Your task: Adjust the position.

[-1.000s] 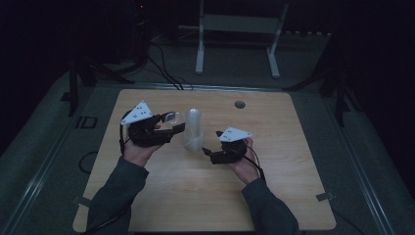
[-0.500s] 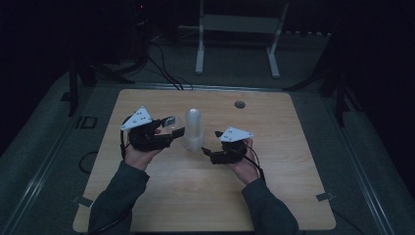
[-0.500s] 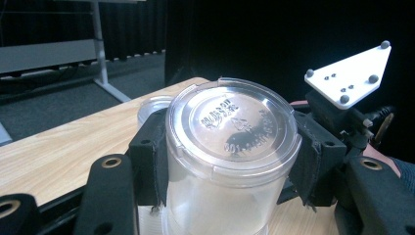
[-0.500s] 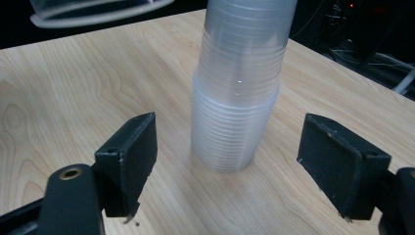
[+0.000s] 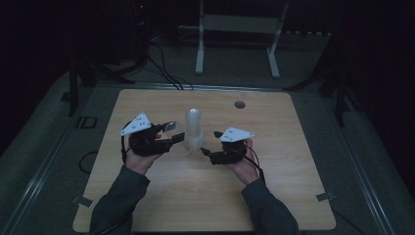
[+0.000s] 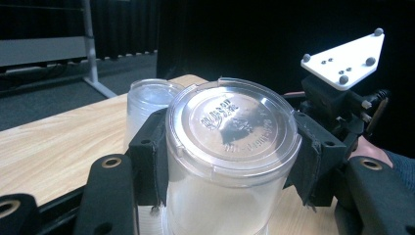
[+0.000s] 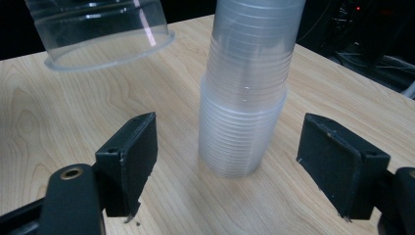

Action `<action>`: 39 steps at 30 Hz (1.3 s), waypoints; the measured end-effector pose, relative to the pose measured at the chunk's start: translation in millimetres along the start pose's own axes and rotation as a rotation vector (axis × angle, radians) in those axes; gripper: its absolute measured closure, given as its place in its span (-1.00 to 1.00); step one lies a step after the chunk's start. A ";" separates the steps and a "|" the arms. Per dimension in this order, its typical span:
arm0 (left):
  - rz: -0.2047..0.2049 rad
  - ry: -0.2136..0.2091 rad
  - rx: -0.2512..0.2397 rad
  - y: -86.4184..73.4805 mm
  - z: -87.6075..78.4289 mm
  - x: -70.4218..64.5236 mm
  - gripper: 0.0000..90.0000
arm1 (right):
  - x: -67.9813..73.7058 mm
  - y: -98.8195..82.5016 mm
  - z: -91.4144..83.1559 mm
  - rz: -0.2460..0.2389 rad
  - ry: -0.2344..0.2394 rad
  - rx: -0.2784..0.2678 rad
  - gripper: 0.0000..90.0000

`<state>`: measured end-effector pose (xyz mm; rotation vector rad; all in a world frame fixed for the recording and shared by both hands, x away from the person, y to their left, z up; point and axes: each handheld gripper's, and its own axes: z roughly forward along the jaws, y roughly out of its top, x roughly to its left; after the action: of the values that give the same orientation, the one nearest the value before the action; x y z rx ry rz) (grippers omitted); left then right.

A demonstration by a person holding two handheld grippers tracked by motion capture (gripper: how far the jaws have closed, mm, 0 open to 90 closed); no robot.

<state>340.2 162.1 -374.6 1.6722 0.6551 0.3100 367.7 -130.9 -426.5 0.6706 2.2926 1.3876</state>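
Left tool [image 6: 225, 161] pinches single clear cup [image 6: 230, 147], lifted off tabletop [image 5: 274, 127]. Right tool [image 7: 230, 161] spread, straddling cup stack [image 7: 244, 98], untouched. Likely next: steady stack.

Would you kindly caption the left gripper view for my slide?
Left gripper clamps one clear plastic cup beside the upturned cup stack.

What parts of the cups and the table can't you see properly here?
- Raised lettering on the held cup: left gripper view, too blurred to read.
- Top of the cup stack: right gripper view, cut off by the upper edge.
- How many cups it holds: high view, too small and dim.
- Round dark spot on the table: high view, too small to identify.
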 end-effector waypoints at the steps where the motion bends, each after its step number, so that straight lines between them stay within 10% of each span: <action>1: 0.001 -0.004 0.000 -0.6 0.1 0.1 -0.09 | 0.1 0.1 -0.3 0.000 0.002 -0.001 -0.49; 39: -0.009 -0.153 -0.013 -21.2 -0.7 4.7 -0.09 | -4.1 4.0 -10.3 0.041 0.055 -0.063 -0.43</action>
<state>338.3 167.2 -395.6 1.6623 0.5447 0.1773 366.2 -139.0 -418.0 0.6716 2.2778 1.5086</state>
